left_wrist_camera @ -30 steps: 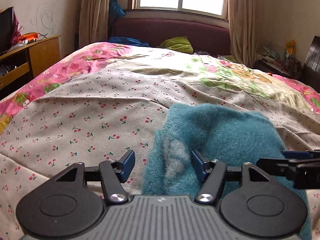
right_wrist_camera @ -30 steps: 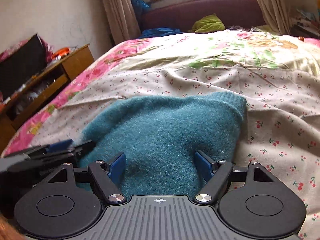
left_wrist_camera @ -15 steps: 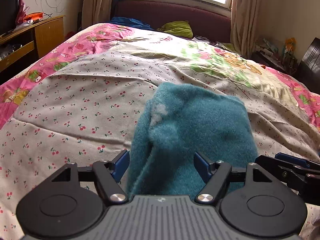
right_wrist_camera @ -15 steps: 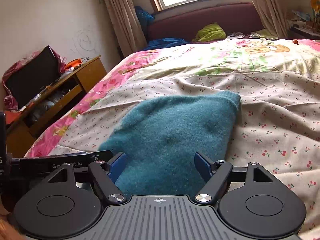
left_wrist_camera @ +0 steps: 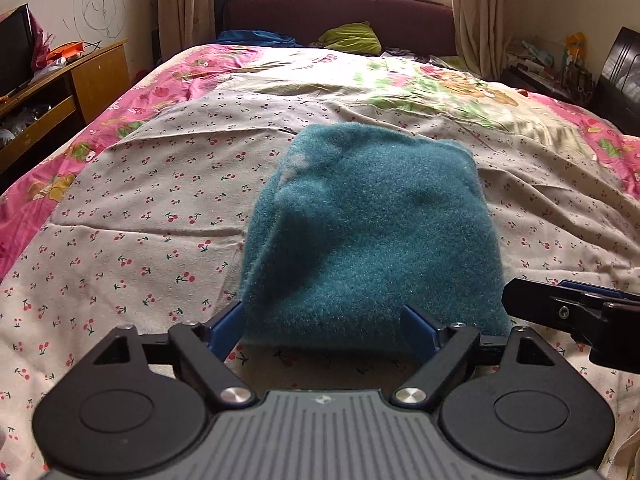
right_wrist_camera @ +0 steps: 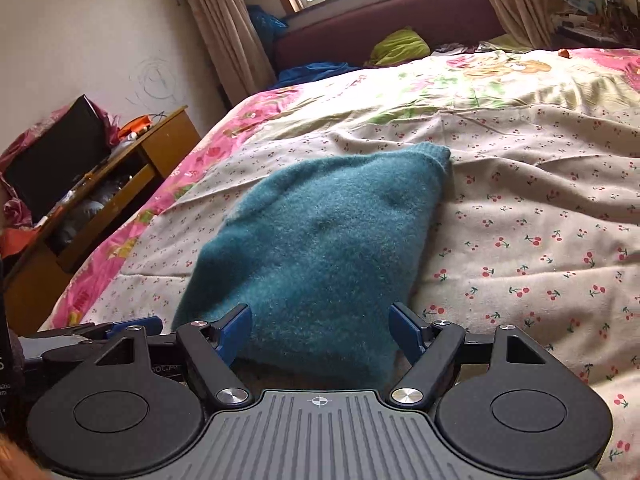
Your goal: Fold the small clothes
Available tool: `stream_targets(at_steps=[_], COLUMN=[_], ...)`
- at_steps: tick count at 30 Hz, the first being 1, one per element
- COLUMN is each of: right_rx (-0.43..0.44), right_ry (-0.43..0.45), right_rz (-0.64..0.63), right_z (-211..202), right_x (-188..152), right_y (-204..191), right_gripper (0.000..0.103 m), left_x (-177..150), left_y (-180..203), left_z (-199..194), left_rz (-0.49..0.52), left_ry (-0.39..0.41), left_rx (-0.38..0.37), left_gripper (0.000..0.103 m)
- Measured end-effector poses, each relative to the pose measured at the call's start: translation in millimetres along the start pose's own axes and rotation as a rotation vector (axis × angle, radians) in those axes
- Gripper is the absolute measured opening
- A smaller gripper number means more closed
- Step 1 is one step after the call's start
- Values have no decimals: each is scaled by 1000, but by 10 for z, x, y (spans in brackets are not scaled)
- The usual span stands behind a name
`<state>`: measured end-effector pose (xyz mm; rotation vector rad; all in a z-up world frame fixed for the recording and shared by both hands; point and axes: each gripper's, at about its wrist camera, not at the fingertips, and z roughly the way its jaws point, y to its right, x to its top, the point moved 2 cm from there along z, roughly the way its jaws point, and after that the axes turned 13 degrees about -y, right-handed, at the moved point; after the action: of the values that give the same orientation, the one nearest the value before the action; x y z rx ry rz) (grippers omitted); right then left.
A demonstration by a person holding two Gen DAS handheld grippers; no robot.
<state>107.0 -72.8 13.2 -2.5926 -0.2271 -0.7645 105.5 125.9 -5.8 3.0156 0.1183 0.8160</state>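
A fuzzy teal knitted garment lies folded in a compact rectangle on the cherry-print sheet; it also shows in the right wrist view. My left gripper is open and empty, just short of the garment's near edge, fingers apart from it. My right gripper is open and empty at the same near edge, further right. The right gripper's finger shows in the left wrist view. The left gripper's finger shows in the right wrist view.
The bed carries a pink floral quilt under the sheet. A wooden TV cabinet stands to the left. A green pillow and blue cloth lie by the maroon headboard. Cluttered furniture stands at the right.
Both grippers have drawn back toward the near side and risen. The teal garment now lies free ahead of the open fingers instead of between them.
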Motion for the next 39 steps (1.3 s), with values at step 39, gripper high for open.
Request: stream_targets(at_steps=[39], right_rx=[-57], right_ry=[-104], right_rz=[53], right_z=[158], right_x=[-252], right_y=[89], right_gripper=[78], left_x=[-181], left_y=[57], left_z=[-46], left_rz=[36], left_ry=[-61], left_rx=[38], left_gripper=[102])
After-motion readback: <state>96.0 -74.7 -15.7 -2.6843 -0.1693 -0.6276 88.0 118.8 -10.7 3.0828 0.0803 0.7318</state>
